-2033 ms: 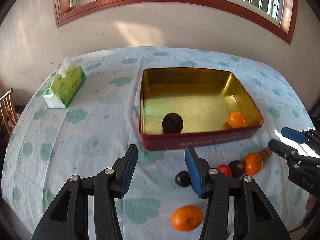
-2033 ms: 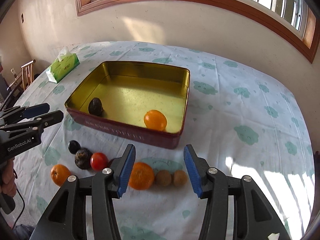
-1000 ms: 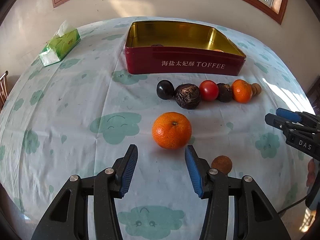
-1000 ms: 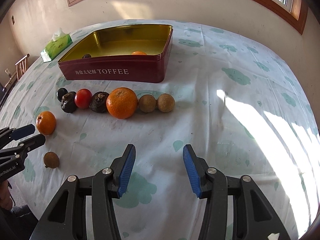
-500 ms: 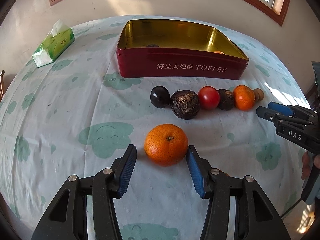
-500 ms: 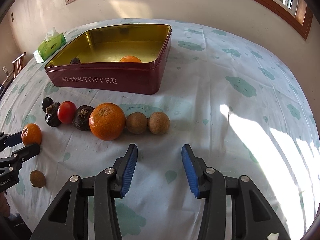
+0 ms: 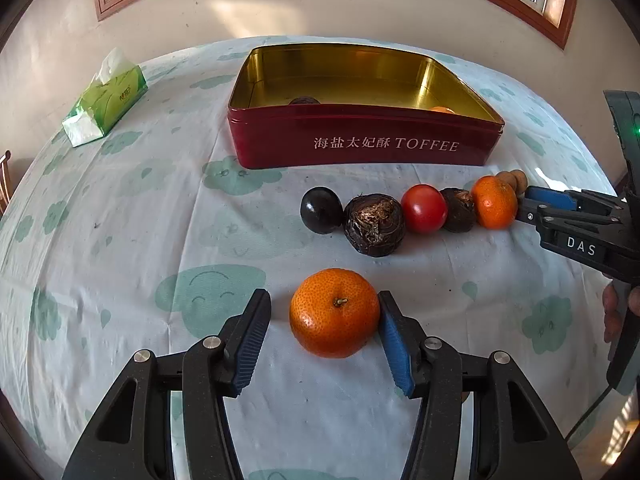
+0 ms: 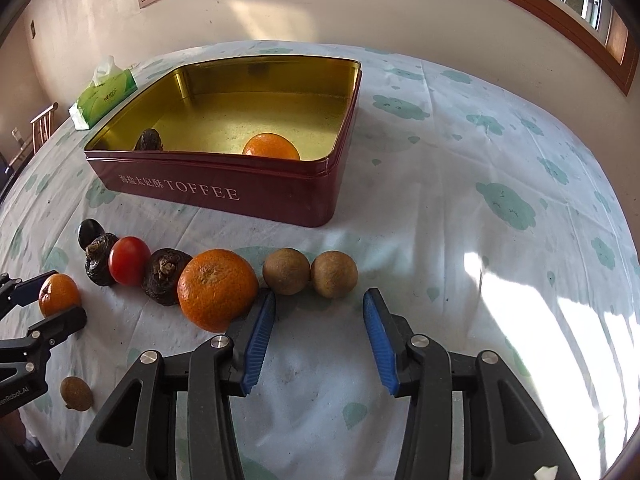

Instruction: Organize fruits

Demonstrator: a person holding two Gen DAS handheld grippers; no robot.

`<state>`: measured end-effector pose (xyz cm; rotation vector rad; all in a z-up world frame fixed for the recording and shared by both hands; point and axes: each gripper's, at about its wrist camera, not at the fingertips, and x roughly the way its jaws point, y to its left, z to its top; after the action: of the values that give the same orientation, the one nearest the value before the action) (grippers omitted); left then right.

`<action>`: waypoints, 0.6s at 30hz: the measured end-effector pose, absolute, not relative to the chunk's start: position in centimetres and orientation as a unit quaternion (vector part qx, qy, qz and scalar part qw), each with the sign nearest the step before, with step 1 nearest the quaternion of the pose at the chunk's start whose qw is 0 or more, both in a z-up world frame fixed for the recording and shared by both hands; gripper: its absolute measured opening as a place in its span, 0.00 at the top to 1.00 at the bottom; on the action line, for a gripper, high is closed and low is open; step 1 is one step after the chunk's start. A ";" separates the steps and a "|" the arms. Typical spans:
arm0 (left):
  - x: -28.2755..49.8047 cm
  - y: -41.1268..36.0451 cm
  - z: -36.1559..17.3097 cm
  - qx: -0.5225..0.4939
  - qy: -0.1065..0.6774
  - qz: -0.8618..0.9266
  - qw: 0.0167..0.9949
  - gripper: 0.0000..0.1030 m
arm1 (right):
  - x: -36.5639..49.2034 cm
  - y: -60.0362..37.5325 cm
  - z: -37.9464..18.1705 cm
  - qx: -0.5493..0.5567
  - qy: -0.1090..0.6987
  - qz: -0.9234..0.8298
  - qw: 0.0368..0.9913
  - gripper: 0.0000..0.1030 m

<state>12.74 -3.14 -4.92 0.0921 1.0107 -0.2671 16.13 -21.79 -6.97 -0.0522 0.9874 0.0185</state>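
- Left gripper [image 7: 324, 322]: ribbed blue fingers [image 7: 394, 346] straddle a lone mandarin [image 7: 335, 312] on the counter [image 7: 120, 208]. Right pad touches or nearly touches the peel, left pad stands clear with a visible gap. Jaws have just been opening; no clamp.
- Mandarin: round, pebbled orange skin, stem dimple facing up, sits nearer the camera than the fruit row.
- Right gripper [image 8: 319, 316]: fingers moderately apart over bare cloth, nothing between them. Left pad tip sits just beside the bigger orange [image 8: 218, 289] in the row.
- Fruit row in front of the tin, most pieces touching: smooth black plum [image 7: 321, 210], rough dark wrinkled fruit [image 7: 374, 225], glossy red tomato [image 7: 424, 208], a second wrinkled dark fruit [image 8: 165, 276], the orange, then two matte brown round fruits [image 8: 310, 271] side by side.
- Another small brown fruit [image 8: 76, 393] lies alone near the left gripper.
- Toffee tin [image 7: 360, 148]: rectangular metal, dark red outside with white lettering, shiny gold inside. Holds one orange [image 8: 272, 147] and one dark wrinkled fruit [image 8: 149, 140], well apart.
- Counter cover: pale cloth printed with green clouds, slightly creased.
- Green tissue pack [image 7: 106, 100] on the far left, a white sheet sticking out.
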 end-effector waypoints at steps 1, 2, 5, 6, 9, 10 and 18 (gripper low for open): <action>12.7 -3.2 -4.9 0.044 0.482 -0.128 0.865 0.46 | 16.2 -21.8 -7.0 -0.022 0.474 0.008 0.880 0.58; 12.7 -3.2 -4.9 0.044 0.482 -0.128 0.865 0.46 | 16.3 -21.9 -7.0 -0.020 0.474 0.008 0.880 0.58; 12.6 -3.1 -4.9 0.043 0.483 -0.129 0.865 0.46 | 16.5 -21.8 -7.0 -0.023 0.473 0.008 0.881 0.58; 12.6 -3.2 -4.9 0.043 0.483 -0.129 0.865 0.46 | 16.5 -21.8 -7.0 -0.020 0.473 0.007 0.881 0.57; 12.5 -3.2 -4.9 0.045 0.482 -0.129 0.865 0.46 | 16.8 -21.7 -7.0 -0.019 0.470 0.006 0.883 0.56; 12.4 -3.2 -4.9 0.047 0.482 -0.129 0.865 0.46 | 16.9 -21.7 -7.0 -0.018 0.469 0.006 0.883 0.56; 12.0 -3.2 -4.8 0.049 0.480 -0.136 0.865 0.52 | 17.0 -21.4 -6.9 -0.021 0.464 0.012 0.886 0.79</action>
<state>11.96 -3.24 -4.80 0.1019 1.0051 -0.2855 16.97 -21.36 -6.90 -0.0433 0.9642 0.0240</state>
